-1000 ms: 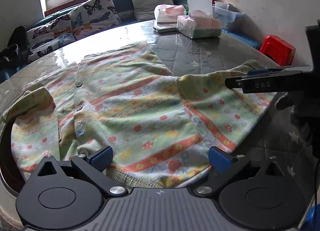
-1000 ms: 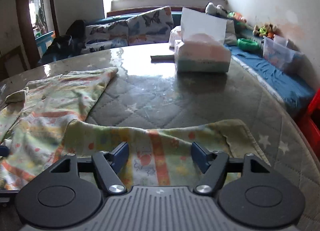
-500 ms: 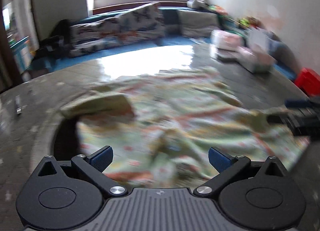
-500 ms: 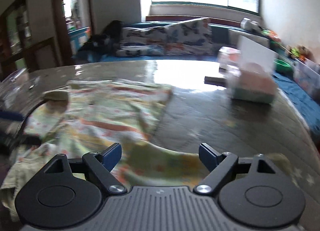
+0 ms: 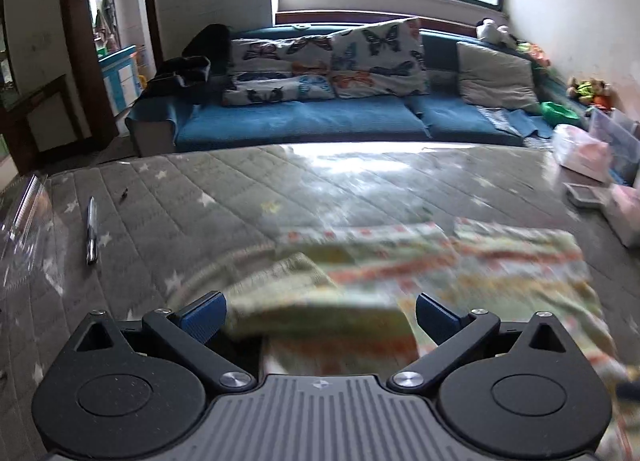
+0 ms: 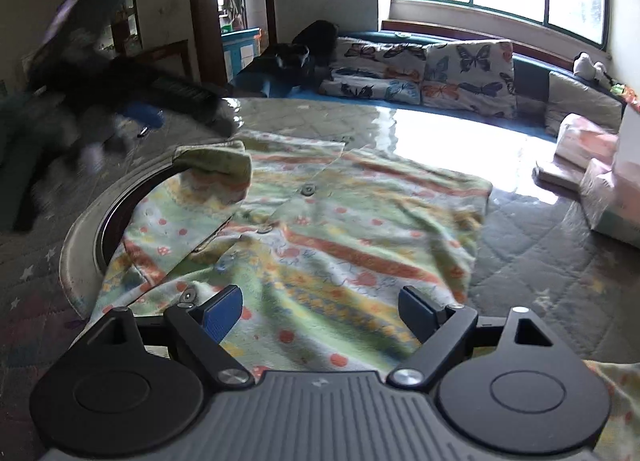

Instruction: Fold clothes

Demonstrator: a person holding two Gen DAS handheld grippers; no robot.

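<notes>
I am working from the left: a pen [image 5: 91, 230] is lying near the counter's [image 5: 248, 197] left edge, well apart from the cloth, so it is not worrying me. My left gripper [image 5: 318, 317] is hanging over the near-left part of the striped button-up shirt [image 6: 320, 229], its fingers [image 5: 202, 315] spread wide with nothing pinched; the folded sleeve cuff [image 5: 280, 281] is lying just ahead of them, blurred. The shirt is lying spread near the counter's near edge, partly over a round inset ring [image 6: 80, 237] in the surface.

My right gripper [image 6: 320, 311] is hovering over the shirt's lower front, fingers apart and holding nothing, though cloth is sitting between them.

What I am fearing: the picture is smearing, so if I close the left fingers now I am likely pinching only the top layer of the cuff, and the fold is slipping open. The ring's lip may be snagging the fabric as I drag it. On the right, closing too deep is risking bunching both layers. Further right, the tissue packs [image 6: 584, 145] are sitting near the far-right edge, where a wide sweep could be knocking them.
</notes>
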